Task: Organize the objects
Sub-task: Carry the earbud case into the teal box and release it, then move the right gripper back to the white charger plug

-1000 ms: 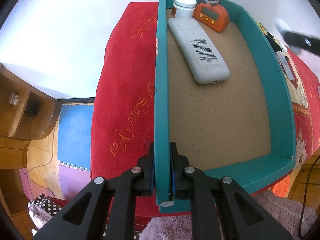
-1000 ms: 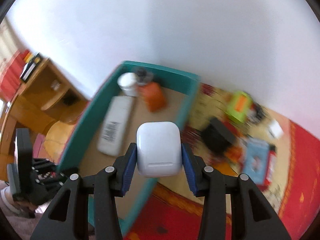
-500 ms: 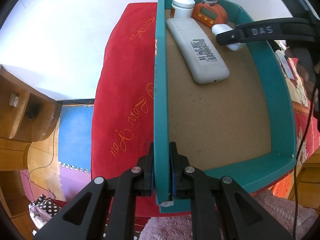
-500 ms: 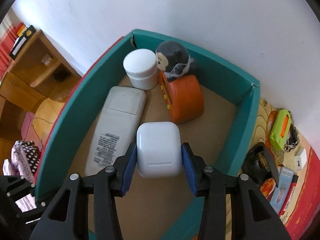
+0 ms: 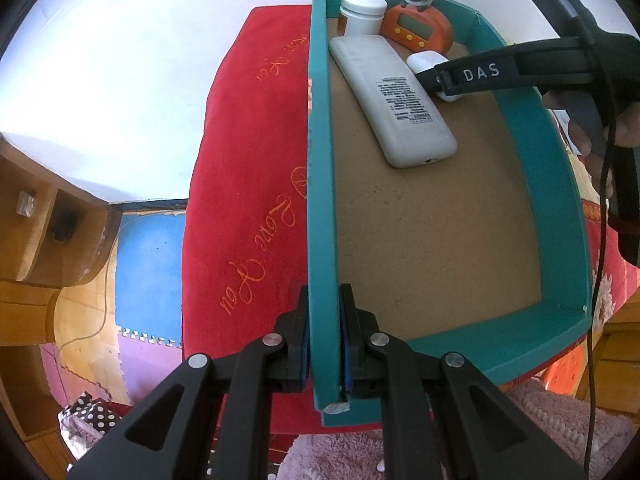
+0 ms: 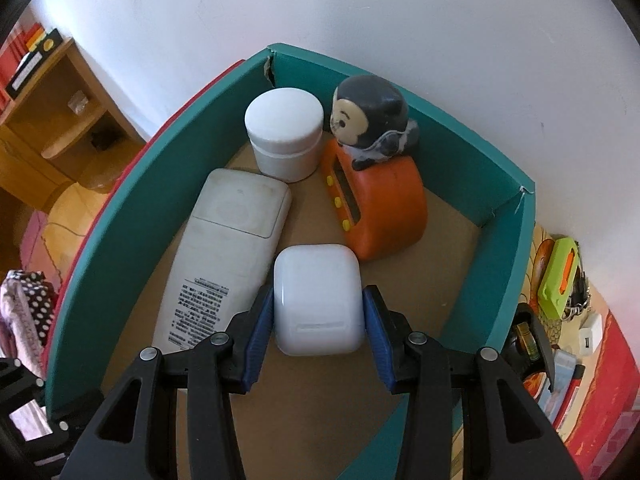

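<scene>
Right gripper (image 6: pixel 319 312) loosened around white earbud case (image 6: pixel 318 298), pads barely clear. Left gripper (image 5: pixel 324 344) clenched on teal box (image 5: pixel 320 200) wall. Risk on withdrawal: snagging the case, knocking the remote (image 6: pixel 224 248) or orange timer (image 6: pixel 380 208).

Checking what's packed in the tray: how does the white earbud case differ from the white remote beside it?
The earbud case is short and rounded, while the remote is long and flat. The case sits between the right gripper fingers; the remote lies free along the teal tray wall. The remote bears a printed label; the case is plain. Both are white and inside the tray.
</scene>
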Available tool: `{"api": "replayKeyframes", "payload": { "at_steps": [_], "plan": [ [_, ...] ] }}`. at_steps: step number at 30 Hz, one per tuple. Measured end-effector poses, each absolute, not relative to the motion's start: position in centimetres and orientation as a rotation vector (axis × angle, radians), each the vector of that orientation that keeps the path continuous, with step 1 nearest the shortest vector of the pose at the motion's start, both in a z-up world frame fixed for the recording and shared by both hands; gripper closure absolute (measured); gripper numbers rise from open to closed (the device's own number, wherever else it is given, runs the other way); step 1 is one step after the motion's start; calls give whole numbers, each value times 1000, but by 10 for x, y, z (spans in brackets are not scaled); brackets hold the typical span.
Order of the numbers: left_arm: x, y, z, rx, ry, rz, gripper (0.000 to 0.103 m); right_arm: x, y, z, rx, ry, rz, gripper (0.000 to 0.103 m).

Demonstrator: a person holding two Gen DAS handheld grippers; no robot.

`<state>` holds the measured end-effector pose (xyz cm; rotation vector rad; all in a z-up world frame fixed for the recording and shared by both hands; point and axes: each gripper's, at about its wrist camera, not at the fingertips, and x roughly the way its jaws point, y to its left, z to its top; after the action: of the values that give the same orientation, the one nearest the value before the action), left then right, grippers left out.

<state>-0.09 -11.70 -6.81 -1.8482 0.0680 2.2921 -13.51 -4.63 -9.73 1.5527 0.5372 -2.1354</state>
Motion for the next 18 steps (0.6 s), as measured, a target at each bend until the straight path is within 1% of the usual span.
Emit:
{"api": "replayKeyframes", "payload": {
  "at_steps": [4, 6, 9, 18],
  "plan": [
    [0, -117, -69, -1845, 70, 2290, 94, -133, -48, -99, 1555, 532, -2148, 57],
    [-1, -117, -71, -1843, 70, 2289, 94, -133, -48, -98, 1551, 528, -2156, 54],
    [1, -118, -70, -1839, 66, 2289, 94, -131, -42, -94, 1551, 468, -2185, 48],
    [1, -119, -72, -1827, 63, 2295, 94, -107, -23, -58, 1482, 340, -2258, 47]
  ]
}}
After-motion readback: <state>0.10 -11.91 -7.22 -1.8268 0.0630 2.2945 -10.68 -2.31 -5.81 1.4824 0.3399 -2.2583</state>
